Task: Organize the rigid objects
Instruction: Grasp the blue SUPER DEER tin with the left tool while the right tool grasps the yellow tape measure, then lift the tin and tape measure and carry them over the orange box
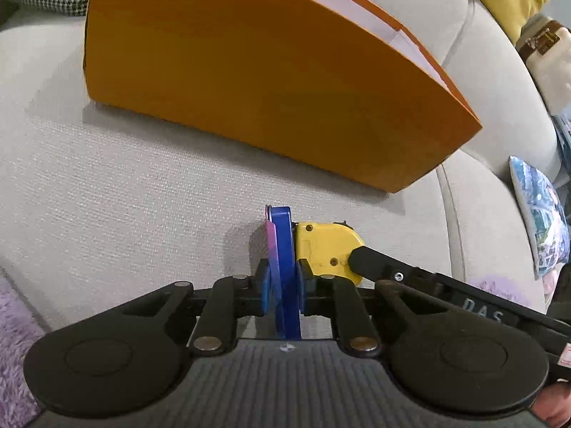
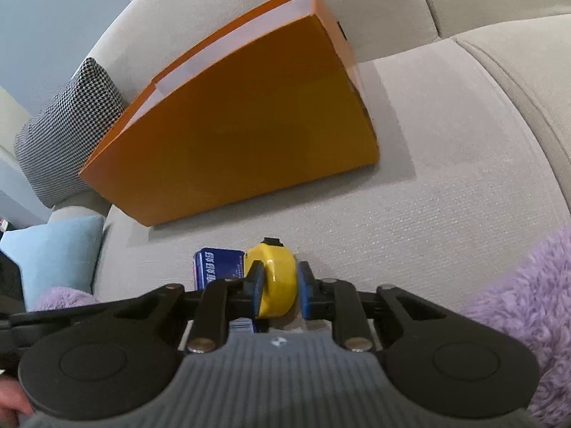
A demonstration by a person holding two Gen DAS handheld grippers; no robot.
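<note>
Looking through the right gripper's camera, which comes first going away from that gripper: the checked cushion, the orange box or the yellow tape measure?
1. Yellow tape measure: between the right gripper fingers.
2. Orange box: further ahead, standing on the sofa seat, slightly left.
3. Checked cushion: beyond the box's left end, against the sofa back.

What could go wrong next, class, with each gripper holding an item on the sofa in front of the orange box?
1. The left gripper clamps the thin blue tin on edge; it could twist or slip during lifting.
2. The right gripper grips the rounded yellow tape measure, which may squirt out.
3. Both items touch, so the grippers might collide when moving toward the orange box, whose tall front wall could catch them.
</note>
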